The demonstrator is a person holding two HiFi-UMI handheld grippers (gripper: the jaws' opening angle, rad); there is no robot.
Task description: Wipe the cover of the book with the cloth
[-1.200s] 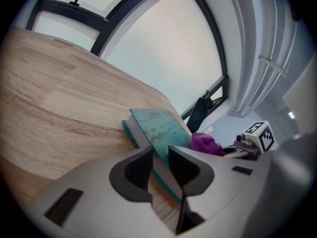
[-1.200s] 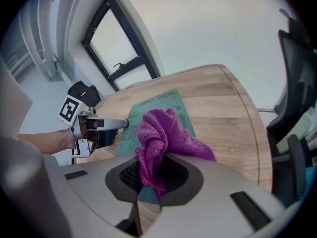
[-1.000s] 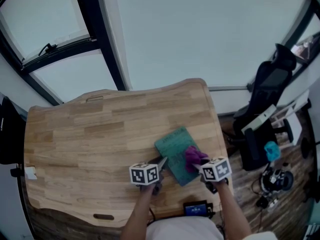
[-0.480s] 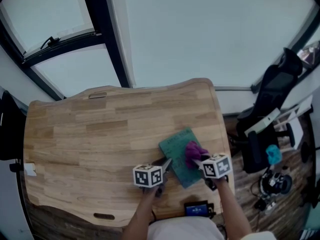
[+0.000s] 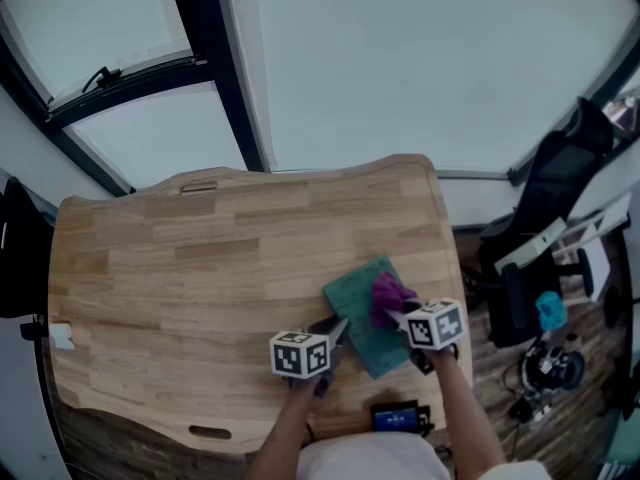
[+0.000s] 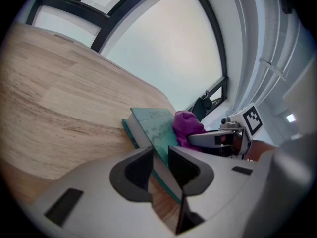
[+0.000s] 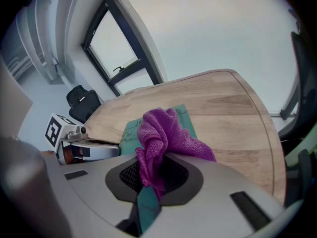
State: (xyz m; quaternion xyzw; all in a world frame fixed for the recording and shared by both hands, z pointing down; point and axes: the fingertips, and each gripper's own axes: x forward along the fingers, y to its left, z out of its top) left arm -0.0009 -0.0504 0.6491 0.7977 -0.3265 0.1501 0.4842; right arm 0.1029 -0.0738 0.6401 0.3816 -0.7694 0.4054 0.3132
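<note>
At the near right part of a wooden table (image 5: 200,268), a teal book (image 5: 350,293) lies flat, its near corner clamped between the jaws of the left gripper (image 5: 336,328). The right gripper (image 5: 394,317) pinches a bunched purple cloth (image 5: 388,293), which rests on the right side of the book's cover.

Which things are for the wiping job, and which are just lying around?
For the job: book, cloth, right gripper clamping the cloth, left gripper gripping the book's edge.
Just lying about: black chair, small blue-lit device.
</note>
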